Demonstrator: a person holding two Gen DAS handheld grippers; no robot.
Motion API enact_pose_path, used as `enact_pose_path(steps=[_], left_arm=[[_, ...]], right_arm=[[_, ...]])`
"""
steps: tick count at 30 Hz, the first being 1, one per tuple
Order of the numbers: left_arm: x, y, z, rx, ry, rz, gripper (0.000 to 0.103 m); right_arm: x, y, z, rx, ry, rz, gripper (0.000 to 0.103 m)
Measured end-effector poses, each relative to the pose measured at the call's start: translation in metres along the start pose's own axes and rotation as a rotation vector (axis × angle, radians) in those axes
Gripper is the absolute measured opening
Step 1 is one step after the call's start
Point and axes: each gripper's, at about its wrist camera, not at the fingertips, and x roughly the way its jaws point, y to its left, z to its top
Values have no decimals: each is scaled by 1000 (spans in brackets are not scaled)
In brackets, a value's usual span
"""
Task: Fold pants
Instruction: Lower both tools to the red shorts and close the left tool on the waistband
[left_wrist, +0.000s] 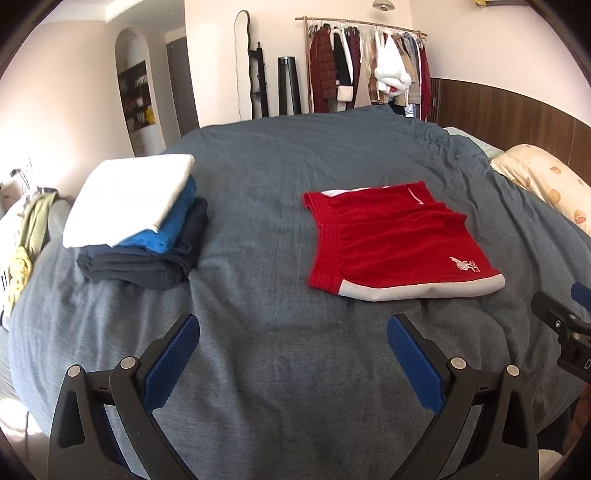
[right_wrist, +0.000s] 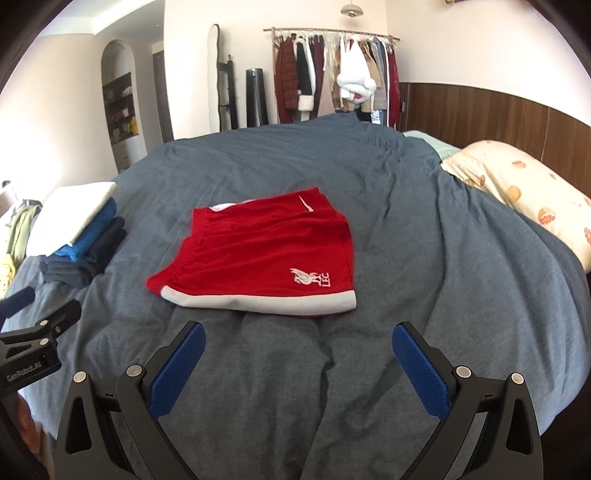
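Both tools hover released over the bed (right_wrist: 424, 236): the left tool (left_wrist: 293, 328) and right tool (right_wrist: 297, 334) grasp nothing. The red shorts (right_wrist: 258, 254) lie at twelve o'clock, seemingly halved; next likely a hem-to-waistband fold.

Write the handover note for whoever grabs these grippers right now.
Left gripper: open, empty, above the duvet.
Right gripper: open, empty, just short of the shorts' white hem.
Red shorts: flat mid-bed, apparently folded in half already, crest up.
Folded stack: on the bed, left of the shorts.
Left to do: probably another fold, then onto the stack.
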Motion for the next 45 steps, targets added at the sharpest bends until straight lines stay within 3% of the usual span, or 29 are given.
enact_pose_path(steps=[9,19,28,36,41,45], left_arm=[[48,-1,7,-12,29,13,102],[101,-13,23,15,67,-16,96],[136,-23,32,36,107,-59,81],[165,-26,24,12,213,-109,57],[166,-32,21,32,209,-113,40],[163,-32,21,42,193,-108,35]], right_arm=[[38,-18,6,109,-11,-57,96],[96,-40,14,177,55,-79,72],[133,-53,17,231,119,-59,59],[149,-57,9,260,172,-37,48],[151,-56,8,247,187,-22,22],[144,-58,7,252,175,-25,13]])
